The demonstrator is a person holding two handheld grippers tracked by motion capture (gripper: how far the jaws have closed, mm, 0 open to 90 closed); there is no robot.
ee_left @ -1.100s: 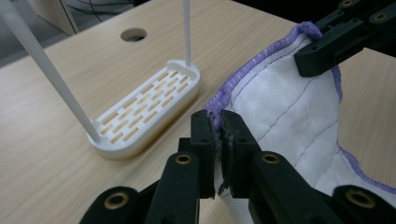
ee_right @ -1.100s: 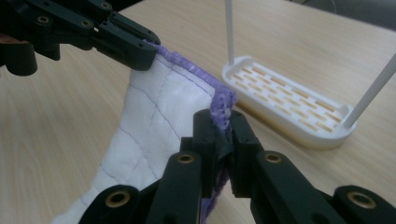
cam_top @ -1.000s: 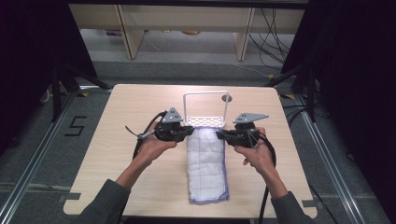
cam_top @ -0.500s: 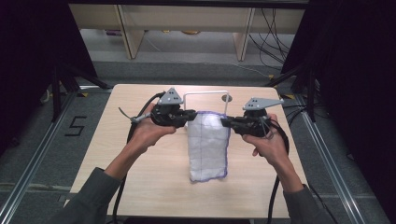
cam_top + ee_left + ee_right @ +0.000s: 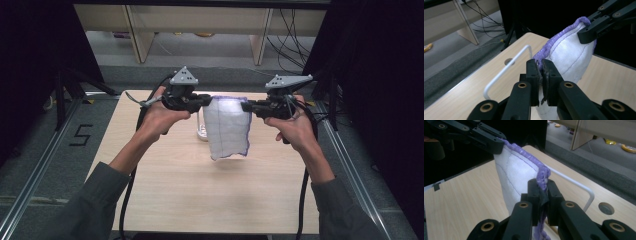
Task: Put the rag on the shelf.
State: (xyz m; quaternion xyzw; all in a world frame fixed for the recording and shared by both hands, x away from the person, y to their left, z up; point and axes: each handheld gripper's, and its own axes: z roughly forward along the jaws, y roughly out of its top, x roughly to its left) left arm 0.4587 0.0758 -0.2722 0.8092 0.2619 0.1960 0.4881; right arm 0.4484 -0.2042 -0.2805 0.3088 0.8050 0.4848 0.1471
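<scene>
Raised off the table [image 5: 165, 200] now, the cloth [image 5: 229, 127] hangs — both tongs, left [image 5: 206, 101] and right [image 5: 246, 106], clamped on its top corners, seemingly before the rack [image 5: 506, 68].

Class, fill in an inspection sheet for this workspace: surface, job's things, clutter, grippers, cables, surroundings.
Surface: light wooden table, round hole near the far edge.
Job's things: white cloth with purple edging held up by its top corners; white wire rack behind it.
Clutter: nothing seen.
Grippers: left gripper and right gripper each shut on a cloth corner.
Cables: black cable trails from each gripper; more on the floor.
Surroundings: grey floor, wooden furniture legs, floor mark "5".
</scene>
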